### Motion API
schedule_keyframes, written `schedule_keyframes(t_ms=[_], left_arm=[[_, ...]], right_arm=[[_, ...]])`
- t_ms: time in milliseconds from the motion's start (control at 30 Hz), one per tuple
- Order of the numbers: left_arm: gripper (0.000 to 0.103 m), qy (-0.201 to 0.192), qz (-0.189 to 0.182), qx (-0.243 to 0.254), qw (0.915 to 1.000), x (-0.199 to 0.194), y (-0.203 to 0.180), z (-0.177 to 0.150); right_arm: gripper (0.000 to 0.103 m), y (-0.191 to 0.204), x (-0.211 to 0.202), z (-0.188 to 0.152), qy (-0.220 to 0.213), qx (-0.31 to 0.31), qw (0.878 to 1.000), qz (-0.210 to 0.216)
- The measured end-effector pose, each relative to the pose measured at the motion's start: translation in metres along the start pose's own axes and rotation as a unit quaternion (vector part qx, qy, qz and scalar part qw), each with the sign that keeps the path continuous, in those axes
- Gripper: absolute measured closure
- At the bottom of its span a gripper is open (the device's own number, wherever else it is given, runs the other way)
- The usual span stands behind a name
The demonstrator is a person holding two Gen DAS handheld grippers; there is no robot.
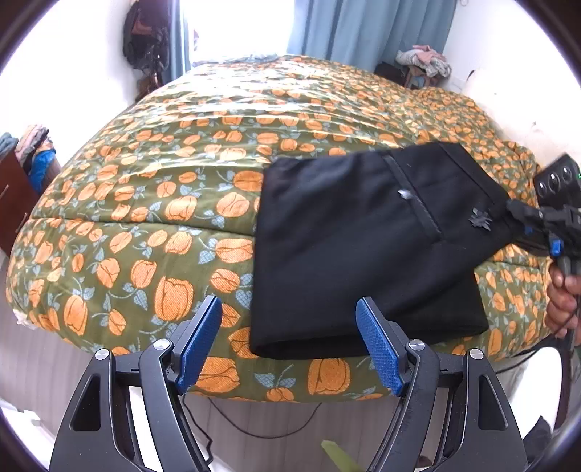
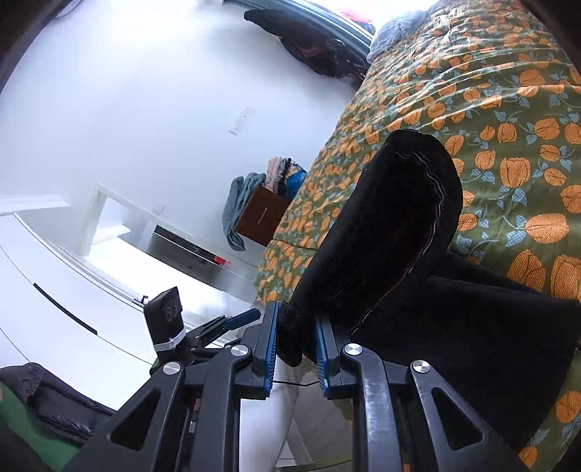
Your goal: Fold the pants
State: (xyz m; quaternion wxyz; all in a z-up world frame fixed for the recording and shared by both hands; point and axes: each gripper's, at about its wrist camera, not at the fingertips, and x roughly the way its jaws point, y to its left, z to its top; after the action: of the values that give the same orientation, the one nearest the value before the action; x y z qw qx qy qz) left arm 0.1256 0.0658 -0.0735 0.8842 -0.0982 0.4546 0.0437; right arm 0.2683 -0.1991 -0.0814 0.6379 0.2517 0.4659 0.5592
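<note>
Black pants (image 1: pixel 363 254) lie folded on the near right part of the bed, waistband and pocket seam facing up. My left gripper (image 1: pixel 288 308) hovers open at their near left corner, its blue pads apart with nothing between them. In the left wrist view my right gripper (image 1: pixel 523 221) reaches the pants' right edge, held by a person's hand (image 1: pixel 563 297). Seen from the right wrist, my right gripper (image 2: pixel 296 319) is shut on a bunched edge of the pants (image 2: pixel 381 236), which rises off the quilt. One blue finger (image 2: pixel 241 318) of the left gripper shows beside it.
A green quilt with orange flowers (image 1: pixel 163 203) covers the bed. A brown nightstand (image 2: pixel 259 214) piled with clothes stands by the bed's left side. Blue curtains (image 1: pixel 363 29) and a clothes heap (image 1: pixel 423 60) are at the far end. A black cable (image 1: pixel 254 428) runs along the floor.
</note>
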Motion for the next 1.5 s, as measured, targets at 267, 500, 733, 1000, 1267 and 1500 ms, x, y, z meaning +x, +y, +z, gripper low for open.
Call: schedule_keyframes(t_ms=[267, 500, 733, 1000, 1267, 1500], left_arm=[[0.025, 0.012, -0.010, 0.005, 0.9999, 0.008, -0.007, -0.006], [0.025, 0.031, -0.008, 0.037, 0.9988, 0.023, -0.025, -0.012], [0.025, 0.029, 0.020, 0.051, 0.9981, 0.026, -0.024, -0.011], [0.025, 0.022, 0.025, 0.077, 0.9965, 0.048, -0.052, -0.003], [0.023, 0.059, 0.045, 0.169, 0.9829, 0.074, -0.087, -0.032], [0.022, 0.064, 0.050, 0.140, 0.9868, 0.068, -0.081, -0.025]], right_arm=[[0.084, -0.010, -0.067, -0.034, -0.053, 0.034, 0.998, -0.014], [0.085, -0.083, -0.090, -0.086, -0.061, 0.108, 0.990, -0.073], [0.072, -0.093, -0.090, -0.105, -0.061, 0.125, 0.979, -0.147], [0.070, 0.015, -0.075, -0.024, -0.067, -0.078, 0.960, -0.259], [0.077, -0.063, 0.004, -0.012, 0.017, -0.065, 0.921, -0.383], [0.079, -0.029, -0.031, -0.048, -0.034, -0.068, 0.924, -0.376]])
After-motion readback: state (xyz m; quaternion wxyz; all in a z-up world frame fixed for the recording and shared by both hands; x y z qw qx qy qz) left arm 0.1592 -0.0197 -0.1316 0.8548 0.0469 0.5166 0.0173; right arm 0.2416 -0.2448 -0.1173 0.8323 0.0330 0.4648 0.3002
